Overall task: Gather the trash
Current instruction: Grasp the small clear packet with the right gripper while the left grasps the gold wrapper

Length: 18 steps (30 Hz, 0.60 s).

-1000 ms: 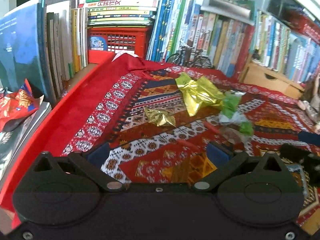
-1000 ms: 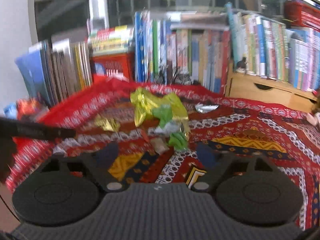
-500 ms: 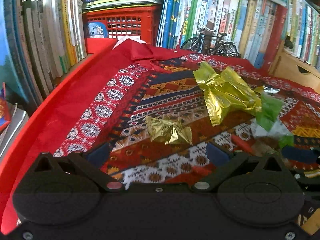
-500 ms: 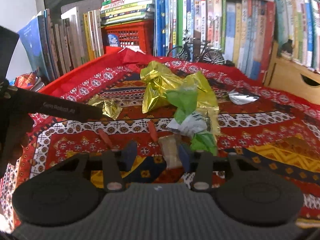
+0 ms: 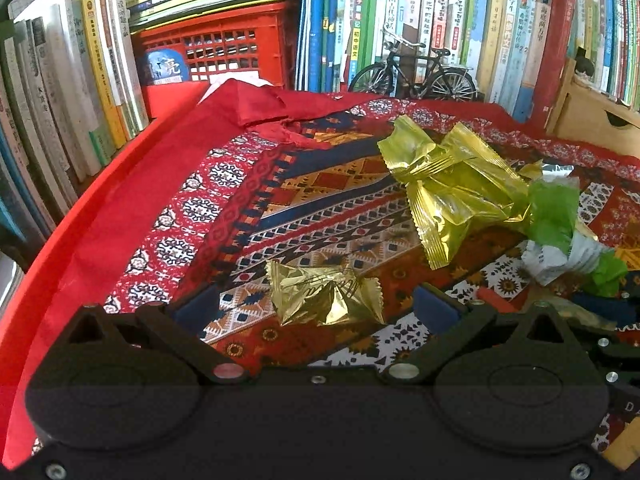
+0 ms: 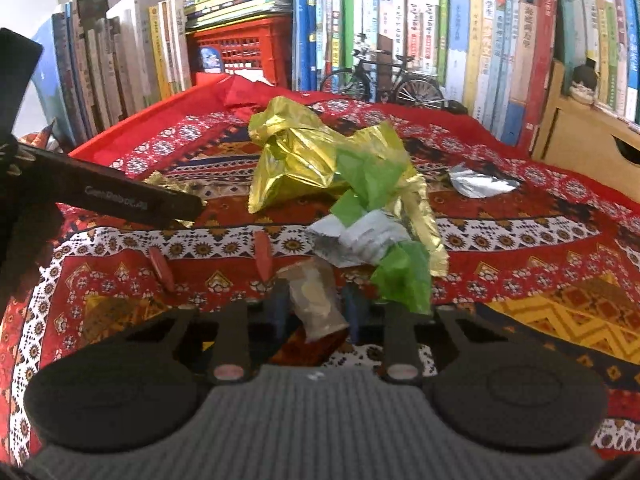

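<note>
Trash lies on a patterned red cloth (image 5: 224,184). In the left wrist view a small crumpled gold wrapper (image 5: 324,300) sits between the fingers of my left gripper (image 5: 314,308), which stands open and wide of it. Behind it lie a large gold wrapper (image 5: 452,188) and a green and white wrapper (image 5: 560,232). In the right wrist view my right gripper (image 6: 315,308) has its jaws closing on a clear brownish wrapper (image 6: 316,300), which fills the gap with both pads against its sides. The large gold wrapper (image 6: 304,160) and green wrapper (image 6: 404,272) lie just beyond.
Rows of books (image 6: 460,32), a red crate (image 5: 216,52) and a model bicycle (image 5: 412,76) line the back. A wooden box (image 6: 588,152) stands at the right. A silver foil scrap (image 6: 476,184) and two small red pieces (image 6: 262,256) lie on the cloth.
Both grippers came forward and down onto the cloth. The small gold wrapper now lies between the left fingers. The right jaws narrowed around the brownish wrapper.
</note>
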### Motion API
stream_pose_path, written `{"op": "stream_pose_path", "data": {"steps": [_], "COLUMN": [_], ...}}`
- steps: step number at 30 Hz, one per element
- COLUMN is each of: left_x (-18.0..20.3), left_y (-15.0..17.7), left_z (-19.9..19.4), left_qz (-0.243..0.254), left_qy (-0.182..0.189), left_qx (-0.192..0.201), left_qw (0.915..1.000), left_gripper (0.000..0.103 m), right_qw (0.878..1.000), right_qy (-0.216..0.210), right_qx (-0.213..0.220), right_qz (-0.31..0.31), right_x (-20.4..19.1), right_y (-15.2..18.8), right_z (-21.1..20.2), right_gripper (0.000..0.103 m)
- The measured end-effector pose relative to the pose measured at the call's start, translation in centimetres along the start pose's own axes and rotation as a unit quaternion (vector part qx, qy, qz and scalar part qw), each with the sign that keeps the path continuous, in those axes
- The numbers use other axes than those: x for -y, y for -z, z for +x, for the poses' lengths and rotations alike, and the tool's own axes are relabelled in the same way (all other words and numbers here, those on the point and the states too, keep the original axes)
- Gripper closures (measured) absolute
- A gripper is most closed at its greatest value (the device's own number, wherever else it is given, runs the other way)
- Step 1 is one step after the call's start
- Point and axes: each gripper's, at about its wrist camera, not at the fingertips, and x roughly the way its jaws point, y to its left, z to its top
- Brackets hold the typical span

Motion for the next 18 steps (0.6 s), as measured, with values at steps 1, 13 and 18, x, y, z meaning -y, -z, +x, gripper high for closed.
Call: {"op": "stream_pose_path", "data": {"steps": [1, 13, 18], "left_x": [0.01, -0.01, -0.11], "left_y": [-0.05, -0.09, 0.21], "left_z": [0.16, 1.14, 0.77], "left_qz": [0.003, 0.003, 0.001], "left_qy": [0.002, 0.019, 0.024], "left_qx": [0.001, -0.01, -0.008], "left_qw": [1.0, 0.9998, 0.9997], "left_gripper": [0.001, 0.045, 0.053], "right_qw": [1.0, 1.0, 1.0], "right_qy": [-0.001, -0.013, 0.003], "right_qx": [0.002, 0.0, -0.001], "right_qz": [-0.003, 0.001, 0.0], "right_x": [-0.08, -0.13, -0.06], "right_y": [-0.08, -0.03, 0.13], "right_z": [0.05, 0.39, 0.16], "right_gripper": [0.07, 0.08, 0.08]}}
